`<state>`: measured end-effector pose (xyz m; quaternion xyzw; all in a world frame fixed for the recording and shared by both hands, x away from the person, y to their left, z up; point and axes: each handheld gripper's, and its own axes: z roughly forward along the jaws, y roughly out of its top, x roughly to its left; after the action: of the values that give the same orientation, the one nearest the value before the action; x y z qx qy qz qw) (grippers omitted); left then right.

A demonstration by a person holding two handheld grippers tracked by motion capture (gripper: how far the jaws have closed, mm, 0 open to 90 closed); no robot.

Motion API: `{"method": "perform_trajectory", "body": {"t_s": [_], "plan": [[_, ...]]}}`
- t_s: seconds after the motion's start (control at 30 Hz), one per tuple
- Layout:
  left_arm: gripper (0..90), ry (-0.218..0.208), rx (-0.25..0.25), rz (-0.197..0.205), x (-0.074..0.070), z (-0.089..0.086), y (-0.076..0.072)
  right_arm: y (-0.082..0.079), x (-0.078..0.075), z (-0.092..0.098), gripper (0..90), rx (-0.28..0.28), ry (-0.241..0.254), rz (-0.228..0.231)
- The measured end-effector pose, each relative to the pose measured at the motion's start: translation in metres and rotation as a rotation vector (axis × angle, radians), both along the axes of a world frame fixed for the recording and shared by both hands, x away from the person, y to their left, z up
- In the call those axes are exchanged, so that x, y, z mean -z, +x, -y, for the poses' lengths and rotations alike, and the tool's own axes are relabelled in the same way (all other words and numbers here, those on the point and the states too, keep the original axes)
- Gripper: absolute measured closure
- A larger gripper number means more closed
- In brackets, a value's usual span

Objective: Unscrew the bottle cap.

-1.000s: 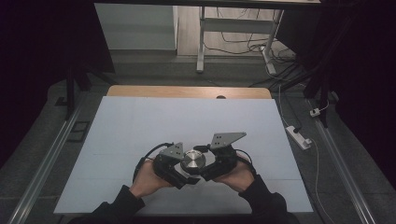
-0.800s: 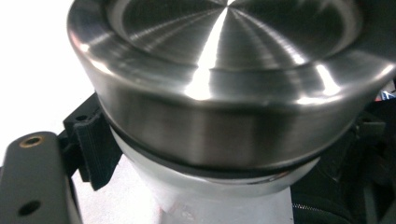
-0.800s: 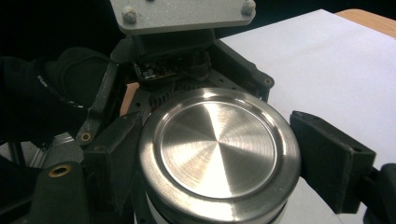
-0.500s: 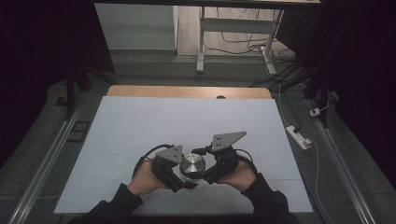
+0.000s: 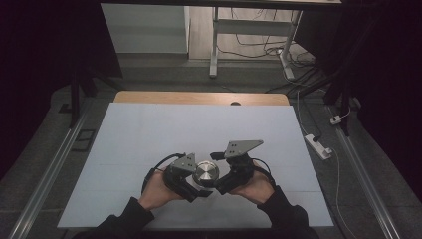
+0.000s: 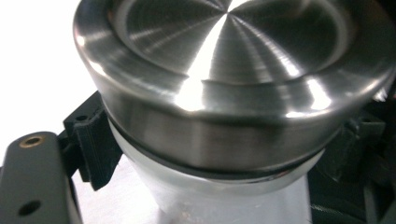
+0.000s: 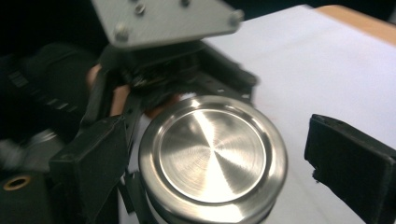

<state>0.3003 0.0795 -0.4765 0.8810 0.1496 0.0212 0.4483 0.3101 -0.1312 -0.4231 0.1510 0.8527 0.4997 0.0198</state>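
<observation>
Between the two tongs near the surface's front edge, a clear jar with a brushed-steel lid (image 5: 206, 173) sits gripped: the left tongs (image 5: 195, 186) clamp its body below the lid, while the right tongs (image 7: 224, 154), their jaws having just been opening, stand wide around the lid without pressing it. With a single grip on smooth walls, the jar could slip or tip. The left gripper view shows the dark seal under the lid (image 6: 233, 74); the high view shows the white surface (image 5: 149, 129).
</observation>
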Motion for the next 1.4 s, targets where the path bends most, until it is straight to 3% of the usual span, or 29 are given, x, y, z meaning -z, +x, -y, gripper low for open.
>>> {"method": "perform_trajectory", "body": {"t_s": [0.1, 0.23, 0.33, 0.47, 0.57, 0.67, 0.83, 0.9, 1.3, 1.4], "plan": [[15.1, 0.009, -0.065, 0.007, -0.001, 0.001, 0.000, -0.004, 0.001, -0.005, 6.5, 0.102, -0.018, 0.017], [15.1, 0.014, -0.125, 0.017, -0.003, 0.003, -0.003, -0.009, 0.006, -0.013, 7.1, 0.182, -0.039, 0.055], [15.1, 0.012, -0.160, 0.014, -0.004, 0.004, -0.004, -0.010, 0.009, -0.016, 9.9, 0.212, -0.052, 0.069], [15.0, 0.012, -0.158, 0.014, -0.005, 0.004, -0.004, -0.013, 0.010, -0.018, 17.6, 0.202, -0.035, 0.078], [15.1, 0.010, -0.120, 0.012, -0.006, 0.003, -0.004, -0.013, 0.008, -0.016, 17.9, 0.172, -0.045, 0.074], [15.1, 0.006, -0.068, 0.009, -0.007, 0.001, -0.004, -0.010, 0.006, -0.013, 17.9, 0.108, -0.043, 0.061], [15.1, -0.025, 0.019, -0.013, -0.009, -0.001, -0.004, -0.001, 0.005, -0.003, 18.0, -0.033, 0.021, -0.005], [15.1, -0.026, 0.052, -0.017, -0.009, -0.001, -0.004, 0.000, 0.005, -0.001, 18.0, -0.072, 0.032, -0.009], [15.1, -0.039, 0.163, -0.015, -0.010, -0.004, -0.005, -0.004, 0.002, -0.001, 18.0, -0.189, 0.019, 0.037], [15.1, -0.033, 0.155, -0.005, -0.011, -0.004, -0.006, -0.005, 0.001, 0.000, 17.6, -0.208, 0.017, 0.054]]}}
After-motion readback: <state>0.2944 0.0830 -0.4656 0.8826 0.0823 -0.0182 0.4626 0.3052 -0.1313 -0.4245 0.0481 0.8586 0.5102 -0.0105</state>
